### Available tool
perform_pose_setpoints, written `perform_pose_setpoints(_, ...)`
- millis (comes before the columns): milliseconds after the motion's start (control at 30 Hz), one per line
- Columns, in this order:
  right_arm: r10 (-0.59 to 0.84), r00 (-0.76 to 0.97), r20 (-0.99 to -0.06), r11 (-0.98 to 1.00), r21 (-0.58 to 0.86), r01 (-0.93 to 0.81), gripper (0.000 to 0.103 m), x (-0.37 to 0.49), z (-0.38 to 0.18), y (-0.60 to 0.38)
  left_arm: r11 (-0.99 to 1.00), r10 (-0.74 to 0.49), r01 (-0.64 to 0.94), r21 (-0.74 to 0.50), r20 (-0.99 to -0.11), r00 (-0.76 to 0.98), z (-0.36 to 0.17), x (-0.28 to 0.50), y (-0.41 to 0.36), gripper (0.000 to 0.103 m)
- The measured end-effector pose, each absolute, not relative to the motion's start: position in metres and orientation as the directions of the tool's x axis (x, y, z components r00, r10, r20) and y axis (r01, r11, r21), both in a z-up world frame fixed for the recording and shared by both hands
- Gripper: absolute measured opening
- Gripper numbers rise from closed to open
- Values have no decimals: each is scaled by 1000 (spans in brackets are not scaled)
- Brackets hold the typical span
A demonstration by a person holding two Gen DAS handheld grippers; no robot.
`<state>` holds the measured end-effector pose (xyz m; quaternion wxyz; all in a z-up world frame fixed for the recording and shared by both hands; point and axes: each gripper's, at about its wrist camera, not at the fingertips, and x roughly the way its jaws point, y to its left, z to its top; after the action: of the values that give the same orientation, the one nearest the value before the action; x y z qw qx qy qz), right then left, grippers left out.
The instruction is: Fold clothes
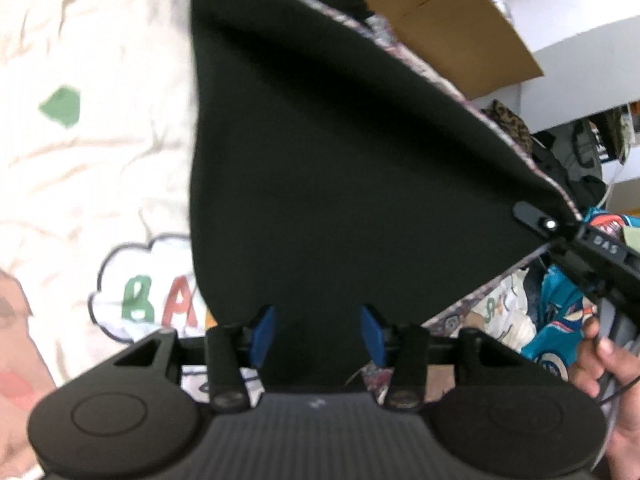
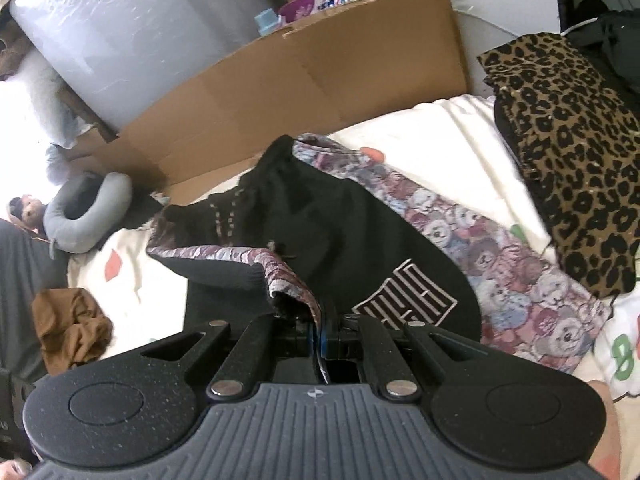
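Right claw [image 2: 320, 338] nearest, blue pads clamped on garment [image 2: 320, 220] hem; rest trails over bed [image 2: 432, 136]. Left claw [image 1: 318, 330] pads apart, black cloth between, not pinched. Risk: thin hem bite slips under pull, lifted edge drops, fold skews. My right hand [image 1: 612, 364] grips handle, claw tilted up-left.

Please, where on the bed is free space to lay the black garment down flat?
Bare cream sheet shows left of the black garment, above the printed cloud. A smaller patch lies between the leopard cloth and cardboard box. The brown garment and grey pillow crowd the far side.
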<state>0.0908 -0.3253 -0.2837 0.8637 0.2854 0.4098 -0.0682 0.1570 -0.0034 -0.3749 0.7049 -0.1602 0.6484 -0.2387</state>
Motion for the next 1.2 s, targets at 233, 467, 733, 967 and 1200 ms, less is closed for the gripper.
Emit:
perform_pose_setpoints(233, 37, 606, -795, 787, 397, 472, 1, 88, -309, -346, 823, -564, 67, -563, -825, -4, -410, 139, -6, 50)
perform_pose_setpoints(467, -12, 542, -840, 741, 356, 569, 1, 81, -340, -365, 817, -572, 40, -575, -818, -58, -430, 123, -9, 52)
perform_pose_setpoints(733, -29, 509, -860, 701, 345, 624, 1, 66, -364, -372, 802, -596, -42, -595, -796, -101, -459, 102, -5, 53)
perform_pose_setpoints(967, -44, 501, -865, 650, 356, 672, 1, 59, -376, -382, 694, -709, -211, -689, -705, -31, -483, 89, 21, 55)
perform_pose_setpoints(1200, -86, 496, -864, 611, 348, 711, 1, 55, -379, -394, 605, -776, -252, -755, -630, 25, -492, 78, 34, 55)
